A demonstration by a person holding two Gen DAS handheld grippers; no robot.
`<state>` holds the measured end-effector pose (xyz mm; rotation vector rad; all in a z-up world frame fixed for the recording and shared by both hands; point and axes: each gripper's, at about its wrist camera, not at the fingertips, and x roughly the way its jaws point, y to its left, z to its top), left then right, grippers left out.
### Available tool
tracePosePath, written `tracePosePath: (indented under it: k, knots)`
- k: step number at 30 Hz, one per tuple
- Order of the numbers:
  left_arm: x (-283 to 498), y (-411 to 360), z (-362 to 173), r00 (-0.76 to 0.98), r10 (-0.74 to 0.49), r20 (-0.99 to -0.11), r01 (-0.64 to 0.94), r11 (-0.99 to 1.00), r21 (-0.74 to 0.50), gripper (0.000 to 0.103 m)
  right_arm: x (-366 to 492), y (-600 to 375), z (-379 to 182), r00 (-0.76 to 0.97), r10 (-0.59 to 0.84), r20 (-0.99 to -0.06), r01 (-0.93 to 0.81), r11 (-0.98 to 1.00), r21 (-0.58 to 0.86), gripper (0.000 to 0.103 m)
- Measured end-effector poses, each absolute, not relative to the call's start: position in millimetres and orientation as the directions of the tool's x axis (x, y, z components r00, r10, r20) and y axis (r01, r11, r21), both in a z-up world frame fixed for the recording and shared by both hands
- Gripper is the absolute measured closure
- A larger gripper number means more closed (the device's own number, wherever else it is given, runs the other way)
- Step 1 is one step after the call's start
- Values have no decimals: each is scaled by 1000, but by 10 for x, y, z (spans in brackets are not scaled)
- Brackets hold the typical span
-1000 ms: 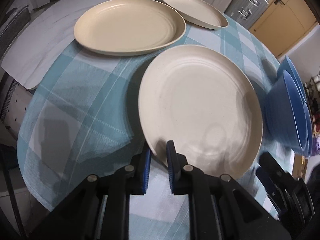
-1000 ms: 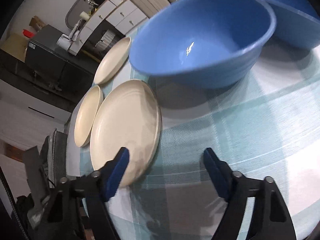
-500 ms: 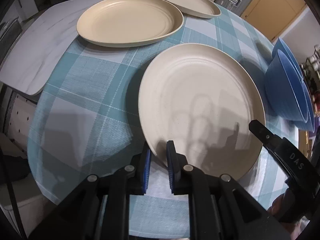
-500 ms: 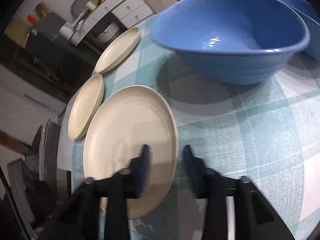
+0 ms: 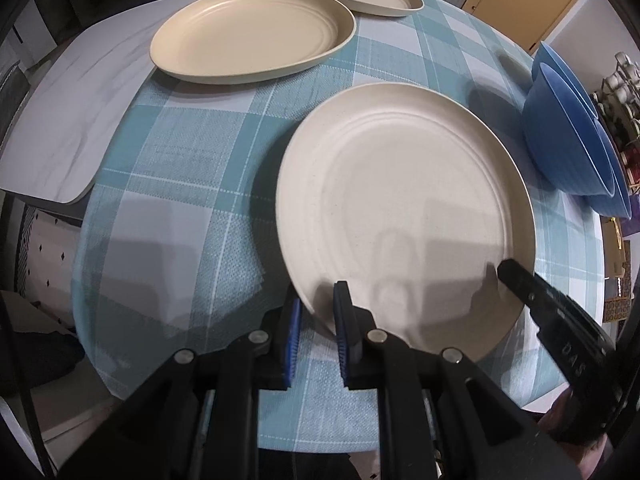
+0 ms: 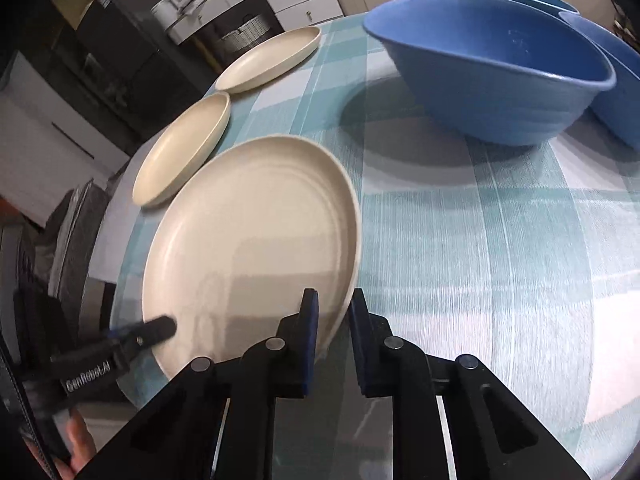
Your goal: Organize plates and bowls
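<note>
The near plate (image 5: 404, 216) lies on the checked counter (image 5: 180, 168), in front of two more plates (image 5: 252, 32) and left of the blue bowls (image 6: 492, 64). The left gripper (image 5: 316, 320) grasps its near rim. The right gripper (image 6: 332, 320) has just been closing its jaws onto the opposite rim, so both now hold it, ready to lift for stacking.

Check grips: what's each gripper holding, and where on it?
Both hold the nearest cream plate by its near rim: left gripper at the left part, right gripper, whose jaws have just been closing, at the right.
</note>
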<state>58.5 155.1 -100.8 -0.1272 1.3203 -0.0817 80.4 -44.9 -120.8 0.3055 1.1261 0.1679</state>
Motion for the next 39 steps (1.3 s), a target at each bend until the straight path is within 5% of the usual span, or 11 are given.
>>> tracePosePath:
  k: [22, 24, 28, 34, 36, 38, 39]
  knots:
    - [595, 1600, -1025, 281, -82, -956, -10, 996, -89, 90, 431, -367, -1198, 362, 307, -880, -9, 945, 326, 84]
    - [596, 1625, -1012, 289, -95, -953, -20, 994, -105, 90, 443, -358, -1183, 358, 280, -891, -16, 956, 294, 79]
    - [562, 1688, -971, 306, -98, -947, -37, 993, -115, 90, 391, -425, -1102, 414, 211, -886, 4, 972, 234, 39]
    - [489, 1824, -816, 372, -84, -925, -112, 985, -134, 88, 265, -566, -836, 554, 198, -809, -18, 974, 226, 34]
    - [421, 1872, -691, 418, -78, -905, -134, 980, -146, 78, 203, -630, -736, 591, 221, -776, -39, 968, 246, 31]
    - [366, 1948, -551, 467, -104, -878, -154, 968, -197, 48, 144, -702, -633, 618, 293, -730, -81, 947, 311, 23]
    - [357, 1990, -486, 489, -107, -865, -172, 961, -216, 48, 127, -726, -589, 624, 322, -712, -96, 936, 338, 19]
